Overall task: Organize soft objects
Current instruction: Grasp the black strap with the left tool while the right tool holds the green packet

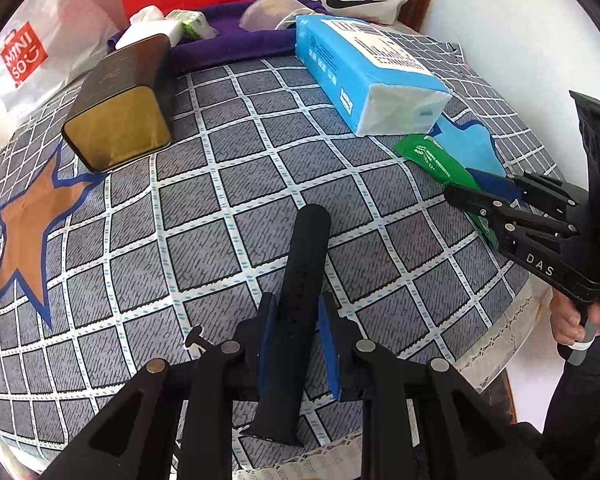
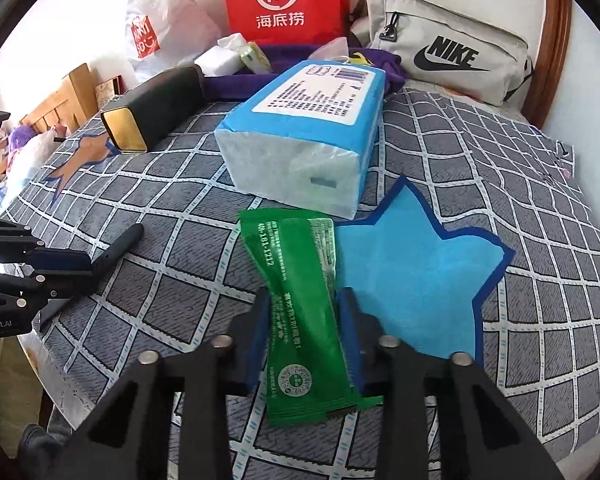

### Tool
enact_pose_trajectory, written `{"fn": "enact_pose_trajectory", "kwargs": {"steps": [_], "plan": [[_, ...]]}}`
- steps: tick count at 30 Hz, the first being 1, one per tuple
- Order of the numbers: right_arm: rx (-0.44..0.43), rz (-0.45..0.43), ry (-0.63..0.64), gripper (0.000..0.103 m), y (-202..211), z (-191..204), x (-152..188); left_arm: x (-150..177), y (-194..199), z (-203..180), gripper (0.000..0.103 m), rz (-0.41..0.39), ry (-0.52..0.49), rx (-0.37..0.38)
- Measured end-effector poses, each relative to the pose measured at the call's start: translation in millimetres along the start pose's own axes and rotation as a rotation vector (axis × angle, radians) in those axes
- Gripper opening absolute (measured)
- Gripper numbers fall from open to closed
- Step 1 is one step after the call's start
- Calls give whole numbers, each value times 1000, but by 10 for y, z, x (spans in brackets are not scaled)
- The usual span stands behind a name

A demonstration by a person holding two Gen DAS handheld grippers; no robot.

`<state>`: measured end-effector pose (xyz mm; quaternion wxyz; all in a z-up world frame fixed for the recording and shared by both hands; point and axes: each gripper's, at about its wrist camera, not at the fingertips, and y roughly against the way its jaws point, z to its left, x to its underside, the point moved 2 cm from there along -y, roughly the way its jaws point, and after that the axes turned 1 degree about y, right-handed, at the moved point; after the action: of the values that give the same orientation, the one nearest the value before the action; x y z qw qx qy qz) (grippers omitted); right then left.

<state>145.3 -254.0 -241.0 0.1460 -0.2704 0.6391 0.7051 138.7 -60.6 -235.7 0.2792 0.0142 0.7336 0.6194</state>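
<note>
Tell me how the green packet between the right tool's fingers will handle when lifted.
The green packet looks like thin crinkled film, so it will probably sag past the right tool. It seems flat and light. Its glossy wrapper may slip between the pads.

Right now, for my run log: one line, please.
left gripper: around black strap | right gripper: around green packet | both on bedsheet

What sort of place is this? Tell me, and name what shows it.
Most likely a bedroom at home. The things lie on a bed with a grid-patterned quilt, a wooden headboard shows at the left edge, and personal bags sit at the back: a Nike bag and a red shopping bag.
</note>
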Motion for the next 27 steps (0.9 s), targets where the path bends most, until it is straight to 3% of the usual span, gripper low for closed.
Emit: {"fn": "enact_pose_trajectory", "kwargs": {"steps": [4,16,18,23,27], "plan": [[-36,7,-2,22,50,15,-25,2,99,33,21,-23,23,9],[-103,-63,8,21,487,228,-157,-165,417,206,21,-90,91,-1],[-104,-67,3,21,519,240,-216,-213,452,247,10,-98,108,-9],[-99,-95,0,21,629,198,-410,-329,618,381,10,-147,143,-9],[-94,-107,13,21,658,163,-522,-361,553,404,10,-125,143,-14]]}}
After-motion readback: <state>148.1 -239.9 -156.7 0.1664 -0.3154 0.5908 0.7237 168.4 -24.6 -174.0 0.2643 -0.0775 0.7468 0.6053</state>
